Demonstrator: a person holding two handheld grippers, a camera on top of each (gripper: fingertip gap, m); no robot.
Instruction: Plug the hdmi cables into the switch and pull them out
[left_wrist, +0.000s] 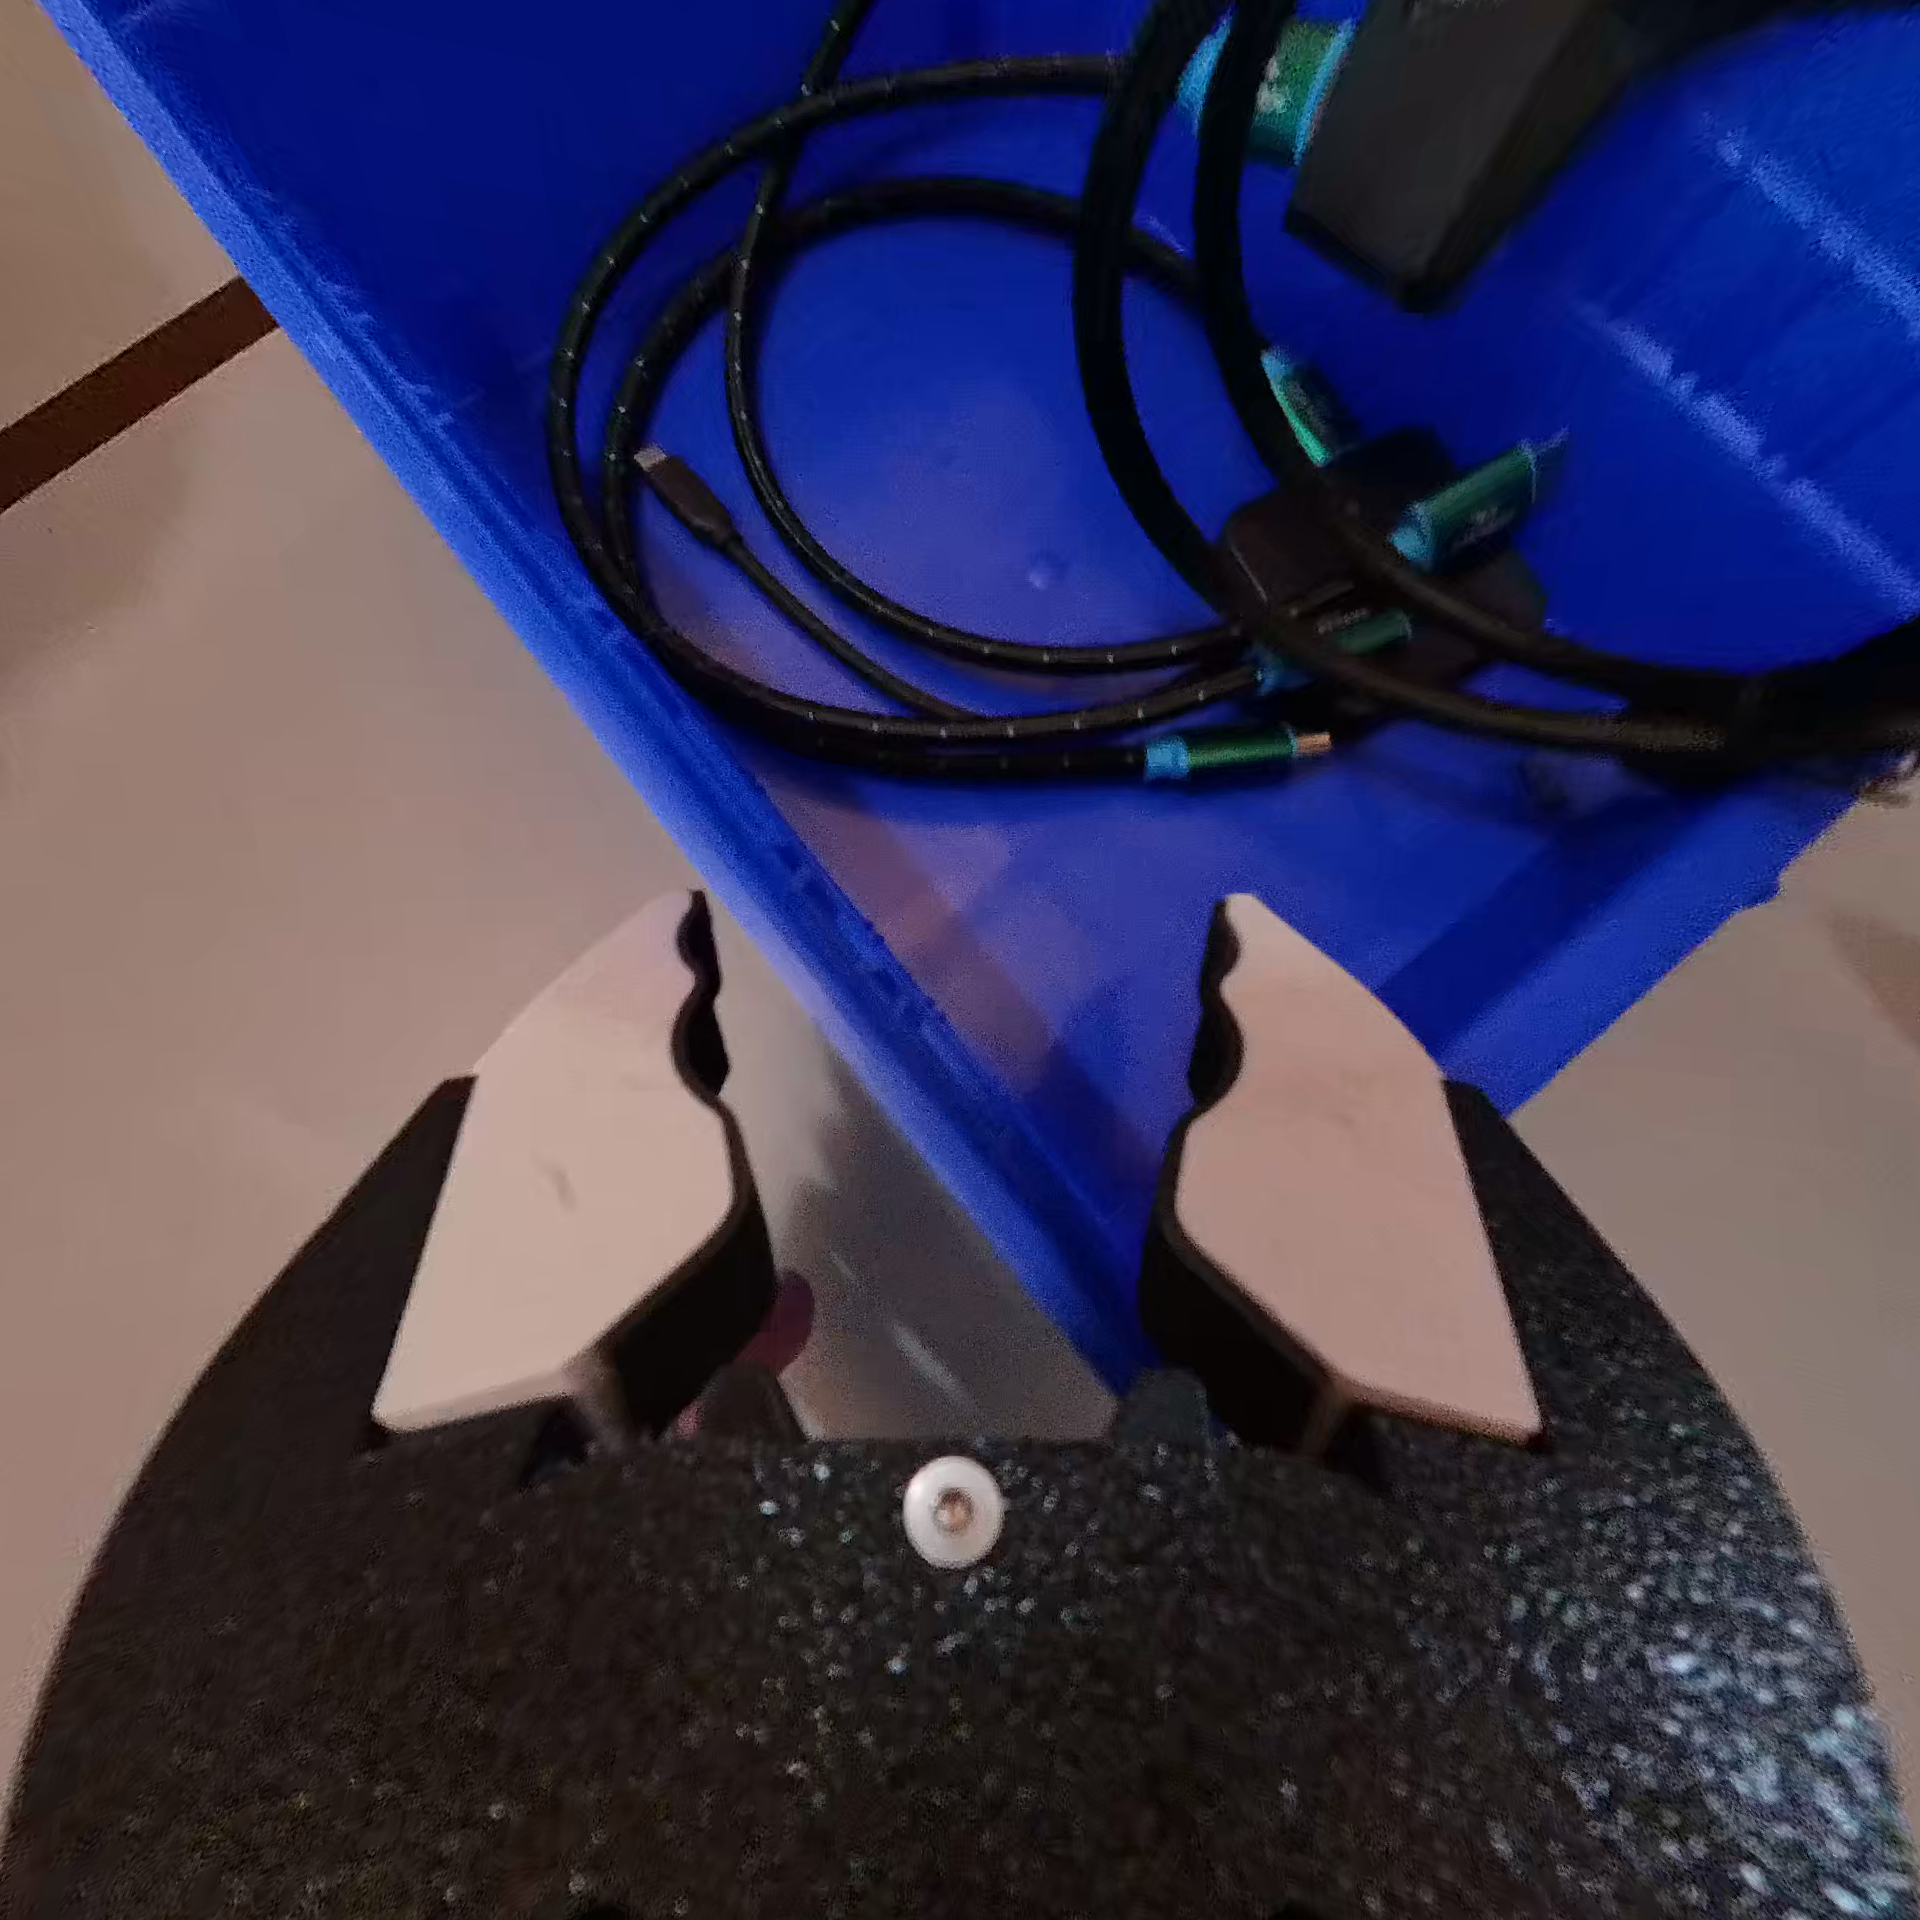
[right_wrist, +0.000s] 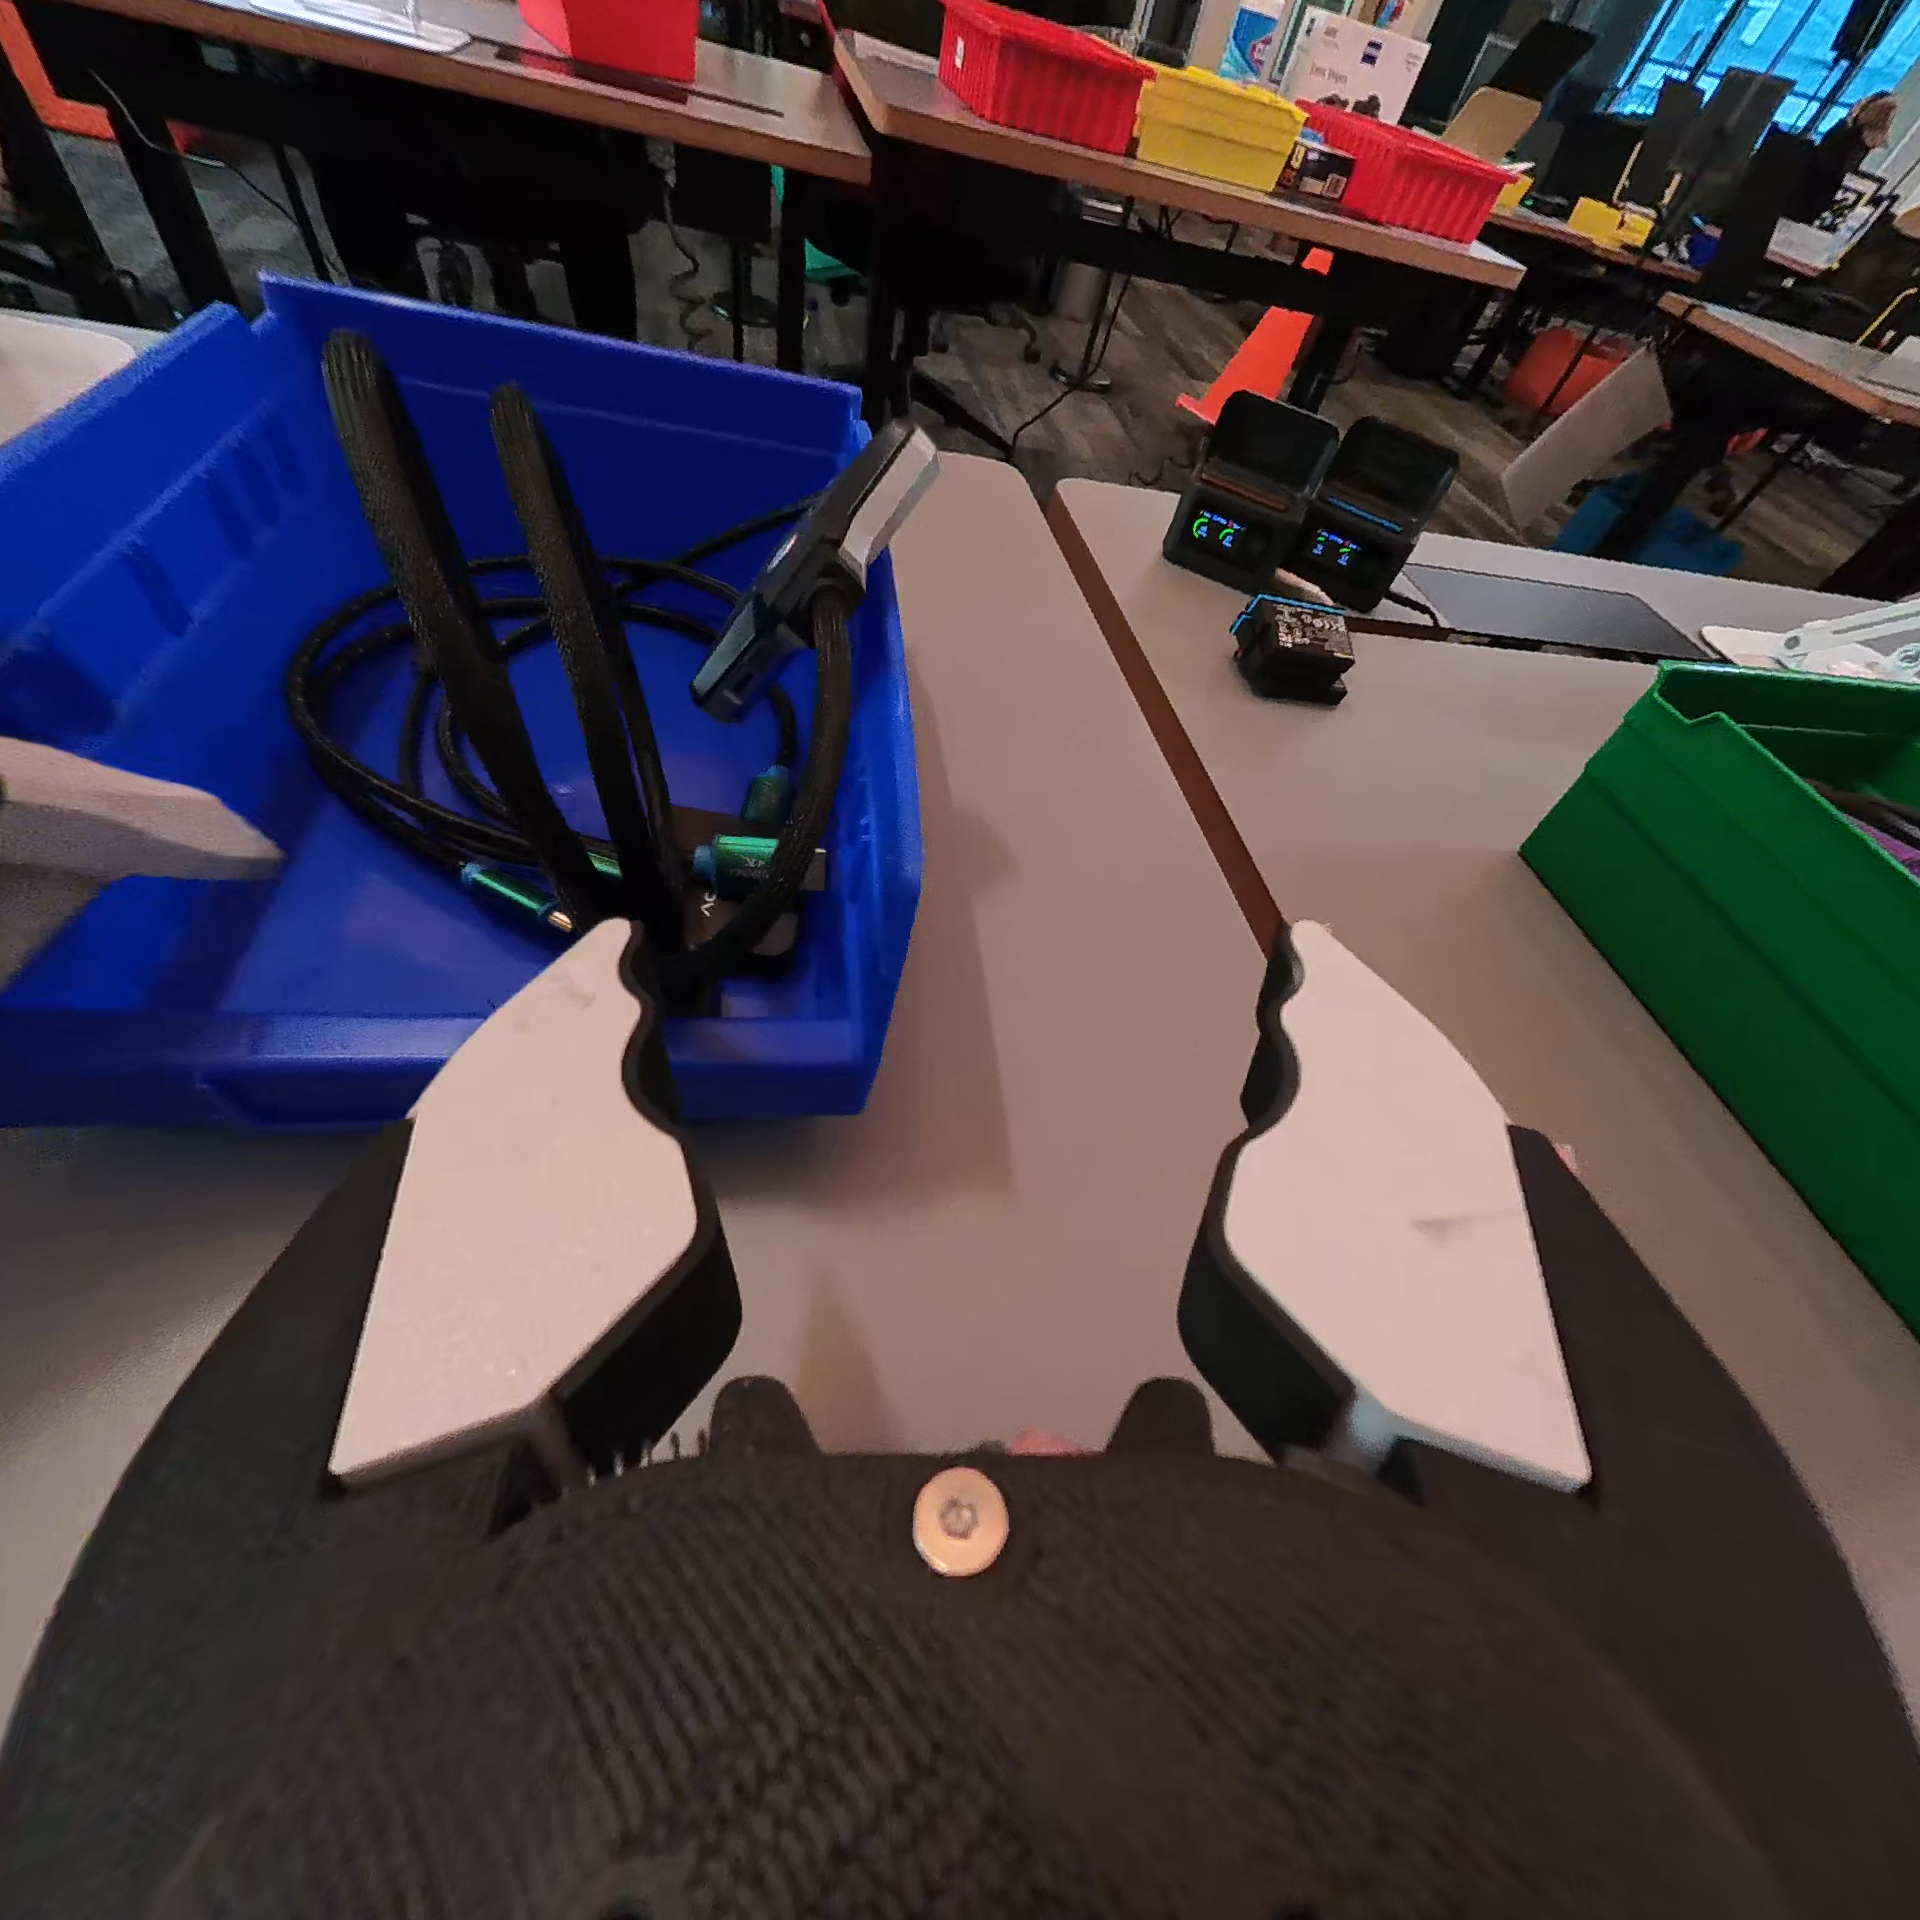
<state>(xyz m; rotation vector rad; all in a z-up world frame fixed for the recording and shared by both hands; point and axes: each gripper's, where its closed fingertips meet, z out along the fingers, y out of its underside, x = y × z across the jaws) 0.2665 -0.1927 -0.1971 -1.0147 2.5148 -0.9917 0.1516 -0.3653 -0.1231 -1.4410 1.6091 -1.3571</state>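
A blue bin (left_wrist: 436, 208) holds coiled black braided HDMI cables (left_wrist: 935, 644) with green plugs (left_wrist: 1226, 753). A black switch box (left_wrist: 1455, 135) leans at the bin's far side with a green plug beside it. My left gripper (left_wrist: 961, 914) is open and empty above the bin's near rim. In the right wrist view the bin (right_wrist: 156, 582) sits at the left, and the switch (right_wrist: 831, 551) is propped on its right wall with a cable (right_wrist: 436, 623) attached. My right gripper (right_wrist: 956, 940) is open and empty over the table, right of the bin.
A green bin (right_wrist: 1745, 894) stands at the right of the grey table (right_wrist: 1039, 831). Two black charging cases (right_wrist: 1309, 509) and a small black battery (right_wrist: 1294, 644) lie beyond a brown seam. Red and yellow bins (right_wrist: 1216, 125) sit on far tables.
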